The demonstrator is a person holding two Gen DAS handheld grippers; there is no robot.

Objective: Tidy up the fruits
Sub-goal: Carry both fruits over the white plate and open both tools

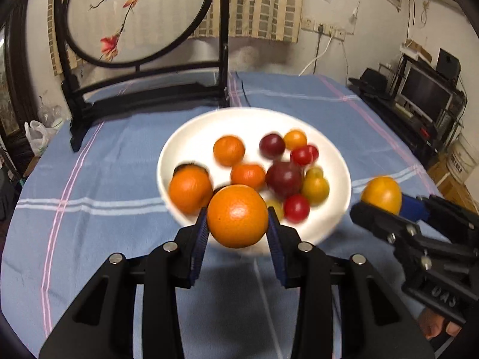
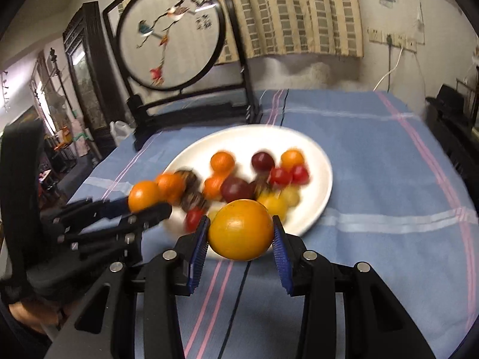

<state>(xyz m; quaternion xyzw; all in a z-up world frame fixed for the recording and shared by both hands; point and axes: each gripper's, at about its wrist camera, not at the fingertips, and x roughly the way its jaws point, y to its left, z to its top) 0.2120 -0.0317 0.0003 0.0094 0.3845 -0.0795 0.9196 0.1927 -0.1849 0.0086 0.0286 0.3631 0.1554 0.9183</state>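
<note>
The left tongs [image 1: 237,224] pointed forward and down, their two blue-padded fingers [image 1: 200,236] pressed on either side of an orange [image 1: 237,215] held clear of the surface. The right tongs [image 2: 241,233] pointed the same way, pads [image 2: 281,249] clamped on the flanks of a yellow-orange fruit [image 2: 241,229]. Seen from the left tongs, the right pair stood off to the right and slightly ahead, its black frame angled inward, with part of a hand [image 1: 434,327] gripping beneath it. Seen from the right tongs, the left pair lay to the left, a hand [image 2: 28,314] under its frame.
</note>
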